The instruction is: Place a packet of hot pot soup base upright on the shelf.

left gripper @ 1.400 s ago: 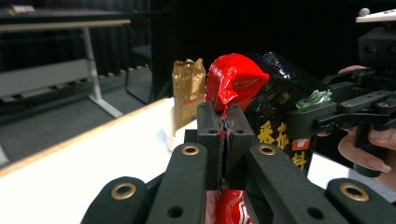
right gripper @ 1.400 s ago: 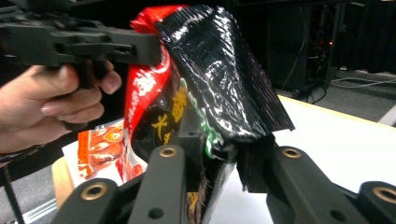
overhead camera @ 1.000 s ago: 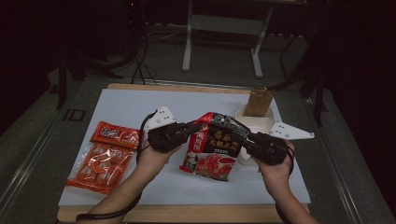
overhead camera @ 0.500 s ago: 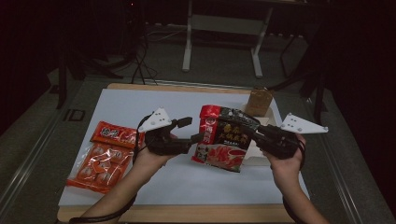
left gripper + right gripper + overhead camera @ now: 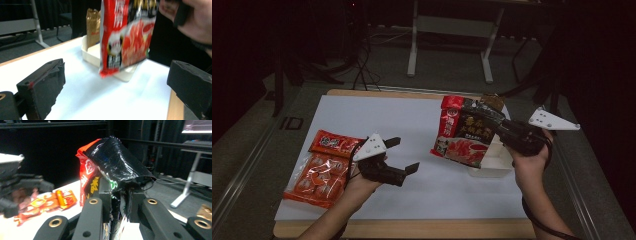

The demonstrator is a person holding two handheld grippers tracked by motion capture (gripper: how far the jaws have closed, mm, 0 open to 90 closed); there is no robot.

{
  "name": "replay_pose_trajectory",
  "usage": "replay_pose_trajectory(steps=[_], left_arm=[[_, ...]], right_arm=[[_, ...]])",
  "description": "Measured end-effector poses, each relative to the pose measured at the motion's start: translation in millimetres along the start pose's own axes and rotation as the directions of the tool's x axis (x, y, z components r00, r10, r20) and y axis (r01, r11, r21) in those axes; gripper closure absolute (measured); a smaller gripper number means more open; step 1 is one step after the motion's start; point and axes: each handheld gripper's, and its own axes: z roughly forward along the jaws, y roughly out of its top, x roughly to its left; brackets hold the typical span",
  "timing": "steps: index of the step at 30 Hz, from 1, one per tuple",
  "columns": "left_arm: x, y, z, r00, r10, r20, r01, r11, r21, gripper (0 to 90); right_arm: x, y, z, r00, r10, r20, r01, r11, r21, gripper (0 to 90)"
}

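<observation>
My right gripper (image 5: 501,131) clamps the red-and-black snack bag (image 5: 466,131), lifted over the white tray (image 5: 492,167) at right of centre. My left gripper (image 5: 404,155), jaws spread and empty, sits lower left of centre.

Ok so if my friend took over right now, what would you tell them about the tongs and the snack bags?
Right tongs: shut on the red and black bag, held up in the air over the white tray's left side.
Left tongs: open, holding nothing, low over the white table.
The orange snack packs lie flat at the table's left edge. A brown bag stands in the tray's far end.
Done: the bag is lifted. Left, probably: lower it into the tray, then fetch the orange packs.
</observation>
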Motion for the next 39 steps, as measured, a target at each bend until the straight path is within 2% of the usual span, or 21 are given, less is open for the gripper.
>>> replay_pose_trajectory(steps=[2,6,8,10,14,18,23,27,30,31,34,37,39], left_arm=[[0.4,-10.6,-1.0,0.9999,0.017,-0.002,-0.017,0.9999,0.003,2.4],[0.6,-27.6,-3.8,0.9999,0.010,0.012,-0.010,1.0000,-0.001,2.4],[1.0,-35.5,-5.0,0.9998,-0.007,0.017,0.007,1.0000,-0.004,2.5],[0.5,-44.0,-6.5,0.9999,0.000,0.010,0.000,1.0000,0.000,2.5],[-2.1,-55.1,-10.6,0.9994,0.036,0.002,-0.036,0.9994,-0.005,2.5],[-4.2,-61.0,-13.9,0.9998,0.021,-0.002,-0.021,0.9998,0.000,2.6],[-8.7,-72.3,-16.9,0.9991,0.042,-0.006,-0.042,0.9991,0.008,2.6],[-9.4,-79.7,-17.6,0.9991,0.041,-0.012,-0.041,0.9991,0.004,2.6],[-8.8,-82.2,-17.2,0.9995,0.028,-0.013,-0.028,0.9996,-0.001,2.6],[-8.6,-82.8,-17.0,0.9995,0.026,-0.016,-0.026,0.9997,-0.002,2.6],[-7.9,-84.8,-16.5,0.9994,0.022,-0.028,-0.022,0.9997,-0.011,2.6],[-8.0,-86.2,-16.5,0.9985,0.043,-0.035,-0.043,0.9990,-0.008,2.6],[-7.8,-87.0,-16.3,0.9986,0.039,-0.034,-0.040,0.9992,-0.009,2.6]], right_arm=[[-4.4,1.8,-1.1,0.9999,0.002,0.016,-0.002,1.000,0.000,78.2],[-13.5,4.6,-4.4,0.9988,-0.009,0.048,0.010,1.000,-0.012,78.1],[-18.6,5.7,-6.7,0.9982,-0.029,0.052,0.031,0.999,-0.027,78.1],[-24.2,6.9,-8.5,0.9976,-0.042,0.056,0.044,0.998,-0.037,78.2],[-37.7,9.4,-12.3,0.9965,-0.034,0.077,0.037,0.999,-0.038,78.2],[-51.0,12.4,-13.6,0.9939,-0.043,0.101,0.045,0.999,-0.015,78.1],[-65.6,11.5,-15.5,0.9905,-0.031,0.134,0.034,0.999,-0.016,78.1],[-75.6,9.7,-15.8,0.9882,-0.051,0.144,0.053,0.999,-0.007,78.1],[-82.9,9.2,-14.7,0.9834,-0.082,0.162,0.079,0.997,0.026,78.0],[-84.9,8.5,-14.5,0.9796,-0.076,0.186,0.071,0.997,0.036,77.9],[-89.8,6.0,-13.8,0.9735,-0.072,0.217,0.063,0.997,0.048,77.9],[-98.7,1.1,-13.5,0.9735,-0.053,0.222,0.043,0.998,0.048,78.0],[-103.4,-2.1,-12.2,0.9741,-0.055,0.219,0.045,0.998,0.051,78.0]])
